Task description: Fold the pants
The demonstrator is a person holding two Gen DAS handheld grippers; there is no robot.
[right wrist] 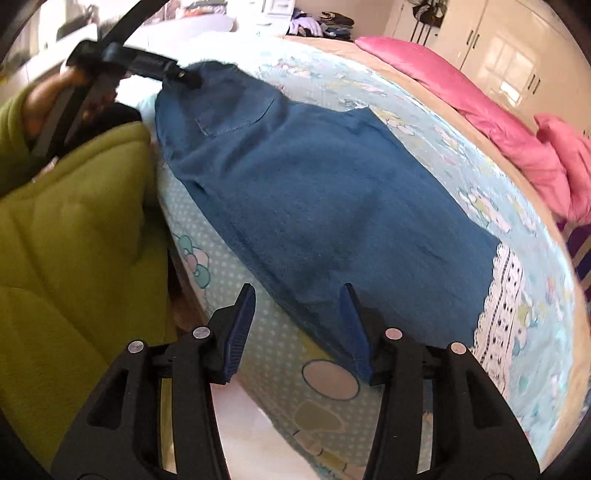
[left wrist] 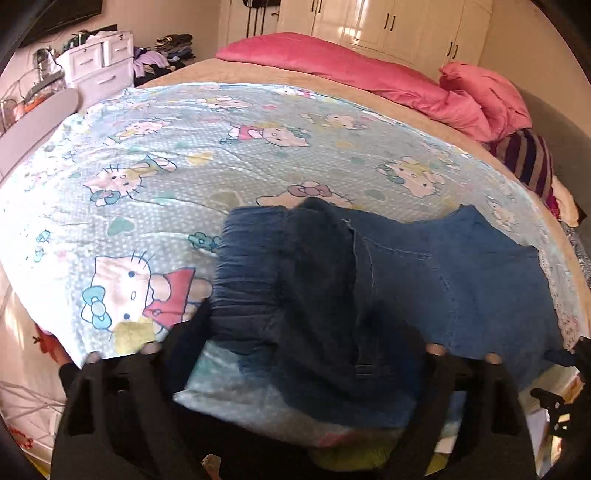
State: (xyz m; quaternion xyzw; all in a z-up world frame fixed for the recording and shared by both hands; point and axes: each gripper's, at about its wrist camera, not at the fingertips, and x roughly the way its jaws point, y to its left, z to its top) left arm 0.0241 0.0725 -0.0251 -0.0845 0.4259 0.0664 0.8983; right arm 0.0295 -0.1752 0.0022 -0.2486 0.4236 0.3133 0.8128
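Observation:
Blue denim pants (right wrist: 314, 199) lie along the near edge of the bed on a pale blue cartoon-cat sheet (right wrist: 461, 155). In the left wrist view the elastic waistband (left wrist: 251, 266) and the dark folded-over top (left wrist: 332, 295) drape over my left gripper and hide its fingertips. The left gripper also shows in the right wrist view (right wrist: 173, 75), at the waistband end. My right gripper (right wrist: 299, 332) is open at the pants' near edge, close to the leg end with white lace trim (right wrist: 502, 306). Its blue fingers (right wrist: 240, 332) straddle the edge without closing on it.
A green quilted garment (right wrist: 74, 240) of the person is at the left. Pink pillows (left wrist: 332, 62) and a pink duvet (left wrist: 484, 99) lie at the far side of the bed. White drawers (left wrist: 99, 62) and wardrobes (left wrist: 406, 26) stand beyond.

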